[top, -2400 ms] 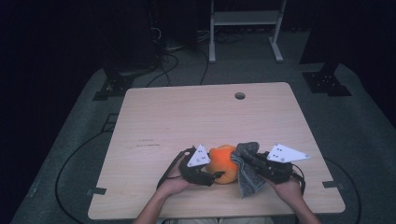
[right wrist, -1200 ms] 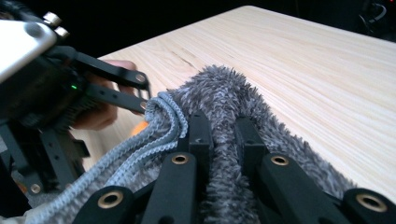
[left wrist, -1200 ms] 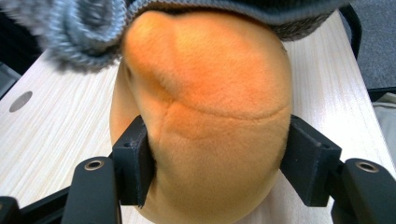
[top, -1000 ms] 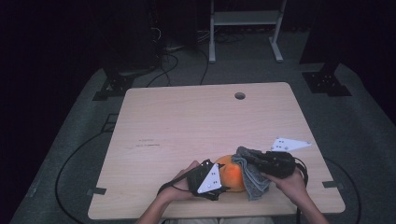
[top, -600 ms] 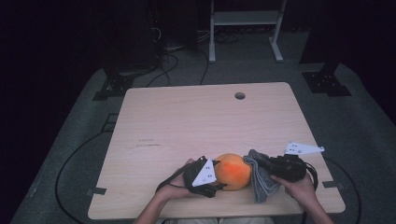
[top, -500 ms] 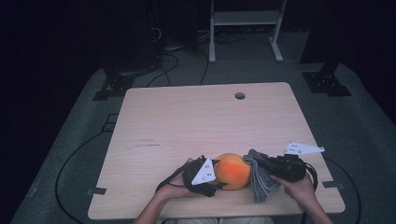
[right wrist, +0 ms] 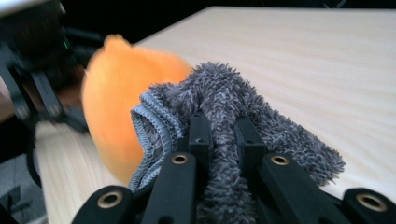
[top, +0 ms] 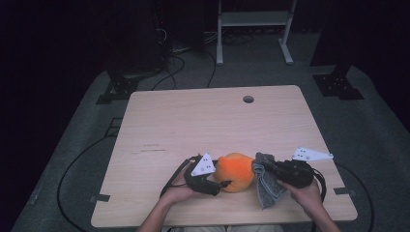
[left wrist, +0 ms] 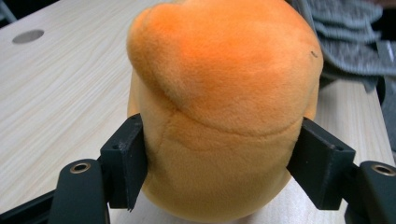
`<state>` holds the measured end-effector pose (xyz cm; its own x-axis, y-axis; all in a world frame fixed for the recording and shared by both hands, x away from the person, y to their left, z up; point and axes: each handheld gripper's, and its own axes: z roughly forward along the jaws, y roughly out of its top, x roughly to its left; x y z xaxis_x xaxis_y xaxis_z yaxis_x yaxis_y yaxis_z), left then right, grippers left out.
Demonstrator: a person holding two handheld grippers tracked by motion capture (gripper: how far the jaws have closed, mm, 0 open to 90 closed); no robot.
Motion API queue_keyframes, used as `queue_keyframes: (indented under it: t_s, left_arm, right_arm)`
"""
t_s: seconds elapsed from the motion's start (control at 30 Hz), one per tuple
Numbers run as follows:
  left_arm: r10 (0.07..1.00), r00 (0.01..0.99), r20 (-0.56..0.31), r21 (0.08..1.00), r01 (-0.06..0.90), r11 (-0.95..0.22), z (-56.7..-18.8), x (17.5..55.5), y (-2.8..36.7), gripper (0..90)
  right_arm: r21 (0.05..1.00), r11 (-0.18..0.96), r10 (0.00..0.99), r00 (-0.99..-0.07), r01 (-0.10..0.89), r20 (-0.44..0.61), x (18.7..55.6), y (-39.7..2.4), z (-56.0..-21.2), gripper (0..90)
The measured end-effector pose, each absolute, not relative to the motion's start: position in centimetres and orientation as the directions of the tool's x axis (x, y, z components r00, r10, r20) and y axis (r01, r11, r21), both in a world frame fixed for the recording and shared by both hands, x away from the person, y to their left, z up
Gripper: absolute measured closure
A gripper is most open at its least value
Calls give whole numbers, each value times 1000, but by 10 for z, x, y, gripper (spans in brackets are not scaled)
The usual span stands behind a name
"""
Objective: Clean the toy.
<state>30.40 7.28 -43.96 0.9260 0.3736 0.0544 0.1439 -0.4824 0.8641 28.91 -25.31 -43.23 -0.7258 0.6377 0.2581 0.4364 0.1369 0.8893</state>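
An orange plush toy [top: 235, 171] rests on the wooden table [top: 193, 121] near its front edge. My left gripper [top: 223, 183] comes at it from the left and has it between its jaws. In the left gripper view both pads [left wrist: 127, 158] press on the plush toy's [left wrist: 224, 93] lower sides, though the jaws have just been opening. My right gripper [top: 266, 166] is shut on a grey fluffy cloth [top: 268, 188] just right of the toy. In the right gripper view the cloth [right wrist: 289, 135] is pinched between the jaws of the right gripper [right wrist: 223, 126], with the toy [right wrist: 121, 93] behind it.
A round cable hole [top: 248, 99] sits near the table's far edge. The cloth [left wrist: 350, 28] hangs close to the table's front right edge. Cables [top: 77, 164] trail over the dark floor on the left, and a white frame [top: 251, 19] stands behind the table.
The right gripper has drawn the cloth off the toy's top to its right side and sunk a little. The left gripper and the toy have shifted slightly left and away from me.
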Motion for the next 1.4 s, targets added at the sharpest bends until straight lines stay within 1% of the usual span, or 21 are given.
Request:
queue_keyframes:
  t_s: [0.17, 0.23, 0.27, 0.37, 0.4, 0.43, 0.5, 0.53, 0.57, 0.6, 0.7, 0.77, 0.8, 0.9, 1.0, 1.1, 1.17, 1.23, 1.3, 1.37, 1.4]
  left_arm:
    - [385, 922, 46, 866, 156, -475, -440, 305, 72, 274]
    - [401, 916, 28, 868, 176, -464, -439, 306, 72, 275]
    - [406, 914, 14, 868, 190, -459, -439, 306, 72, 276]
    - [418, 908, 2, 870, 205, -448, -439, 307, 70, 276]
    - [424, 906, 6, 869, 205, -450, -438, 307, 67, 276]
    - [424, 906, 6, 869, 205, -450, -438, 307, 67, 275]
    - [442, 897, -12, 866, 230, -443, -437, 308, 65, 275]
    - [466, 884, -45, 868, 266, -419, -436, 309, 63, 275]
    - [466, 884, -45, 868, 266, -419, -436, 309, 63, 276]
    - [487, 871, -67, 867, 293, -404, -435, 310, 60, 275]
    - [502, 861, -81, 864, 312, -395, -435, 311, 60, 277]
    - [507, 856, -100, 866, 325, -379, -435, 312, 62, 299]
    - [506, 856, -100, 872, 321, -369, -436, 311, 63, 305]
    - [498, 864, -76, 875, 297, -382, -436, 310, 61, 312]
    - [477, 879, -9, 873, 240, -424, -435, 302, 53, 320]
    - [465, 885, 13, 872, 217, -438, -435, 299, 48, 322]
    - [438, 898, 49, 870, 177, -460, -435, 296, 46, 321]
    - [426, 903, 57, 871, 164, -464, -435, 297, 47, 292]
    - [407, 912, 62, 874, 147, -463, -434, 299, 50, 194]
    - [398, 916, 56, 885, 139, -444, -435, 302, 56, 121]
    - [390, 921, 2, 881, 183, -436, -438, 308, 59, 102]
  right_arm:
    - [899, 145, 624, -743, 413, 241, 287, -246, -431, 800]
    - [909, 156, 615, -758, 386, 216, 285, -238, -425, 800]
    - [921, 170, 607, -773, 352, 183, 282, -231, -420, 801]
    - [928, 179, 585, -793, 328, 167, 279, -224, -414, 801]
    - [932, 221, 581, -806, 288, 112, 275, -213, -410, 802]
    - [934, 229, 572, -814, 274, 99, 274, -208, -408, 801]
    - [937, 247, 561, -825, 246, 69, 272, -199, -405, 802]
    - [939, 250, 552, -832, 236, 62, 272, -195, -404, 802]
    - [939, 250, 552, -832, 236, 62, 272, -195, -404, 802]
    - [942, 263, 529, -847, 207, 39, 271, -185, -402, 802]
    - [939, 287, 524, -852, 188, 10, 272, -177, -401, 801]
    - [939, 297, 532, -847, 171, -14, 275, -175, -400, 801]
    - [941, 295, 554, -832, 168, -25, 278, -179, -399, 802]
    - [942, 281, 589, -808, 185, -17, 283, -189, -398, 801]
    - [941, 267, 620, -785, 207, -3, 288, -199, -396, 801]
    - [942, 245, 641, -768, 229, 19, 294, -206, -396, 800]
    - [941, 233, 654, -756, 245, 35, 297, -210, -396, 800]
    - [938, 231, 655, -754, 257, 46, 299, -211, -397, 800]
    - [930, 236, 648, -759, 280, 64, 298, -214, -399, 800]
    - [928, 249, 644, -763, 276, 54, 296, -215, -399, 800]
    - [925, 258, 634, -772, 277, 55, 293, -217, -399, 800]
